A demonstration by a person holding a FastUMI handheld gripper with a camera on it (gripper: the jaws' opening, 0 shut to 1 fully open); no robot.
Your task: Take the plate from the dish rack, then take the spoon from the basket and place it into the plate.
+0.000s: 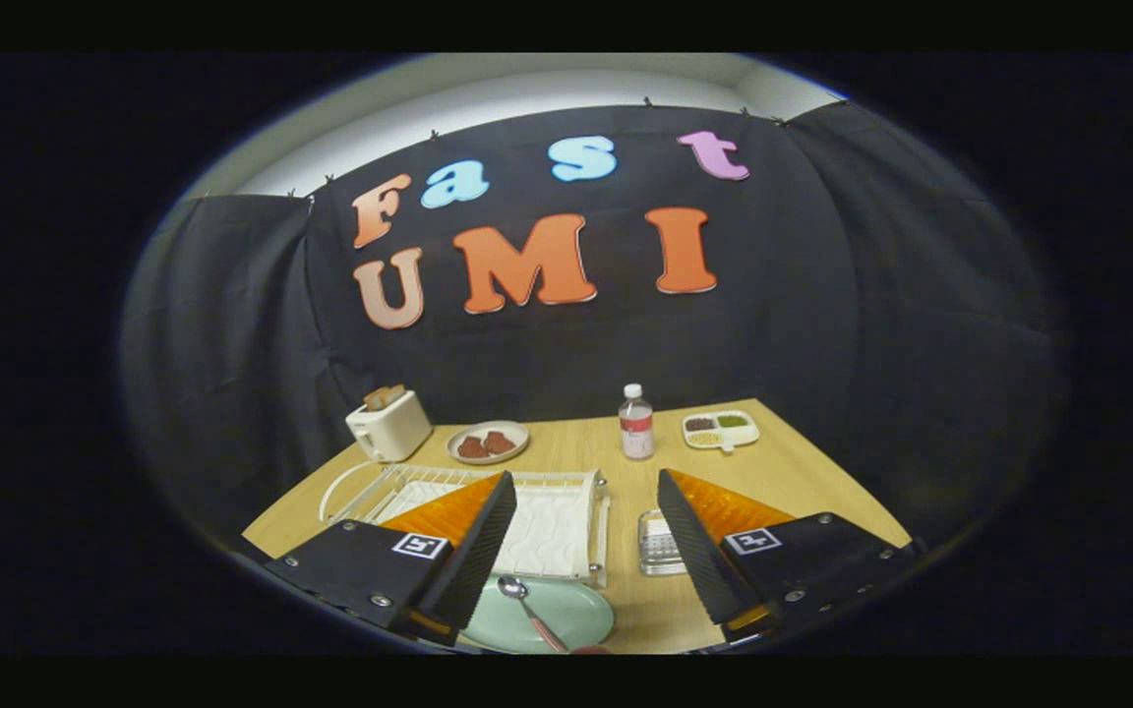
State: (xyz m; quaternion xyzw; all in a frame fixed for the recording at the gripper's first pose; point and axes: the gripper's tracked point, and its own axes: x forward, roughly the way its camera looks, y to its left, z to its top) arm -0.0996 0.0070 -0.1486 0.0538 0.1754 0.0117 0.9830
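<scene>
A pale green plate (552,617) lies on the wooden table (783,472) between my fingers, close to the left one. A metal spoon with a reddish handle (530,610) rests on the plate, bowl toward the rack. The white wire dish rack (547,516) stands just beyond the plate, partly behind my left finger. A small clear basket (658,543) sits beside my right finger. My gripper (586,536) hovers above the table, open, with nothing held between its fingers.
At the back of the table stand a cream toaster (389,425), a small plate with brown pieces (488,442), a water bottle (636,422) and a divided white dish (721,430). Black cloth walls close in the back and sides.
</scene>
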